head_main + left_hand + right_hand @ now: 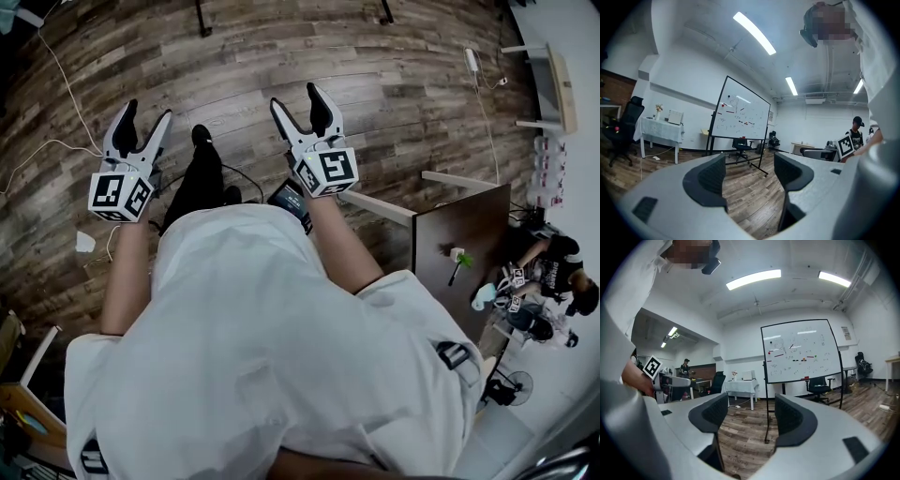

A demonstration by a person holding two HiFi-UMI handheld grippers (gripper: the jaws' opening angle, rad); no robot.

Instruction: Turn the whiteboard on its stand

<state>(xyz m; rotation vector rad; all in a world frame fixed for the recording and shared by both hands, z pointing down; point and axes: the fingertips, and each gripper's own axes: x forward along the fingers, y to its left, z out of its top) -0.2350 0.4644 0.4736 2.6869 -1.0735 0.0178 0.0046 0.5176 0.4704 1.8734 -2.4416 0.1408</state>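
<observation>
Right gripper view, unlike head view, shows the whiteboard (801, 350) far beyond open, empty left tongs (147, 112) and right tongs (746, 416).

Wood-plank floor (375, 84), white cable (59, 75) trailing — whiteboard stand (767, 413), office chair (818, 385), draped table (741, 386)

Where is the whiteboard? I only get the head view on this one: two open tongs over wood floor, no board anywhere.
Observer: The whiteboard shows in both gripper views. It is on its black stand across the room and covered in writing.
Operator: Are the tongs anywhere near it?
Observer: No. The left tongs and right tongs have only bare floor between them, and the board is well beyond their tips.
</observation>
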